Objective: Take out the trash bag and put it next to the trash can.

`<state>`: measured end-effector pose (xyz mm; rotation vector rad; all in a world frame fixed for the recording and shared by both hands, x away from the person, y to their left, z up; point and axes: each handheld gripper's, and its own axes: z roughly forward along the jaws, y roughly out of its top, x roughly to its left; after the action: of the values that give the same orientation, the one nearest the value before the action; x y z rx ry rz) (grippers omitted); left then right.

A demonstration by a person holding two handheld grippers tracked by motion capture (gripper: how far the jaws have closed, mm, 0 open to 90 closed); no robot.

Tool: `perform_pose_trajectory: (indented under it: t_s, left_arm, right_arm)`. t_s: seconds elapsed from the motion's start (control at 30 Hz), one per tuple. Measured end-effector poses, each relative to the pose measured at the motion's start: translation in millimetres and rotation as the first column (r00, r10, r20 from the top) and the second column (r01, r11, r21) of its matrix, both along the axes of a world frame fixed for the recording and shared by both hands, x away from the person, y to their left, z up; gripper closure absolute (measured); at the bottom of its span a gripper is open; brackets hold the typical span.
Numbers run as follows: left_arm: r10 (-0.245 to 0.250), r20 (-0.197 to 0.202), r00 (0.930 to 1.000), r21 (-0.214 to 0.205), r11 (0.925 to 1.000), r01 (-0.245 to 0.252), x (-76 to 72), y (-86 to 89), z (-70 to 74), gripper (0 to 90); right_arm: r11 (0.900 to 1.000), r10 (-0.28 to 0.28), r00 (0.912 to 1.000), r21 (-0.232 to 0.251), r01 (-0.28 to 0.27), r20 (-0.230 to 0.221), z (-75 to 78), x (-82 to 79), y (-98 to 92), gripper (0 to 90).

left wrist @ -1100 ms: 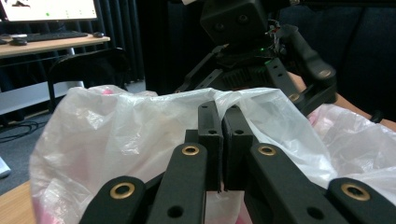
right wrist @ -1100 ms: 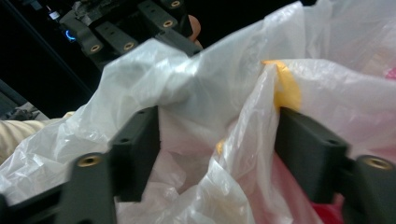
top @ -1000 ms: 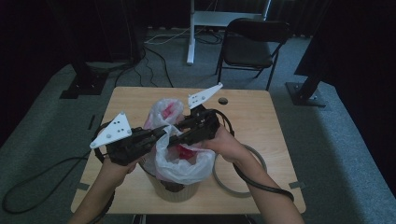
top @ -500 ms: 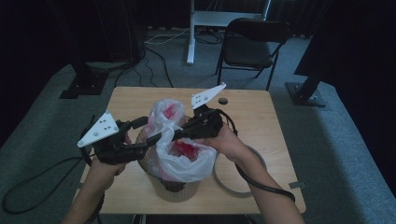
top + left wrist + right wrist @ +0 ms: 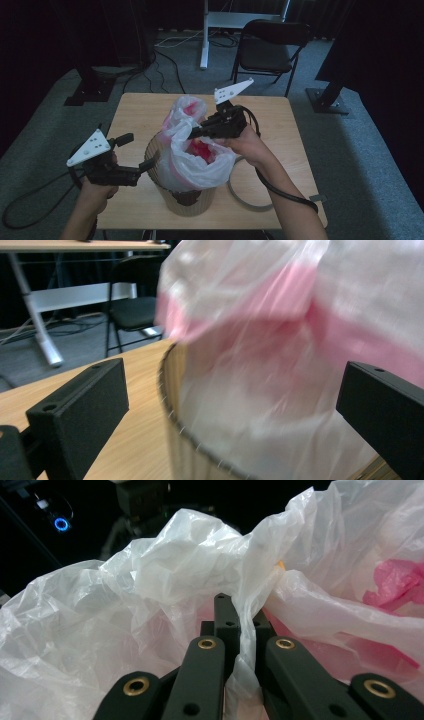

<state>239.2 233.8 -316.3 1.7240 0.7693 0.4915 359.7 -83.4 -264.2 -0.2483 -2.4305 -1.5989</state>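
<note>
The left gripper (image 5: 142, 170) has just opened and drawn back off the thin white plastic bag (image 5: 192, 160), leaving the right gripper (image 5: 243, 630) alone clamping its rim over the round cardboard bin (image 5: 187, 202).

No readable text (bag, basket unmarked).

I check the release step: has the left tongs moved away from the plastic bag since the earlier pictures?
Yes. The left tongs moved left toward the table edge, off the plastic bag; jaws just opened, nothing between.
</note>
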Motion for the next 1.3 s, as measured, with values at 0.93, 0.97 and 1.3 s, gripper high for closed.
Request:
perform_pose_trajectory:
  t_s: [0.93,0.97,1.3]
  left_arm:
    - [0.246,-0.21,0.9464,0.18,0.961,-0.209,10.8,40.0,-157.5,0.0]
    - [0.248,-0.221,0.9432,0.19,0.9594,-0.208,12.5,39.0,-163.1,0.0]
    - [0.264,-0.299,0.9171,0.267,0.9458,-0.186,20.1,38.9,-195.8,0.0]
  right_arm:
    - [0.9844,-0.086,0.9939,0.159,0.074,0.069,88.7,10.0,-40.9,89.1]
    - [0.9823,-0.095,0.9929,0.169,0.081,0.072,93.3,11.2,-43.6,89.1]
    - [0.9414,-0.214,0.9712,0.288,0.175,0.106,139.0,14.6,-83.5,89.1]
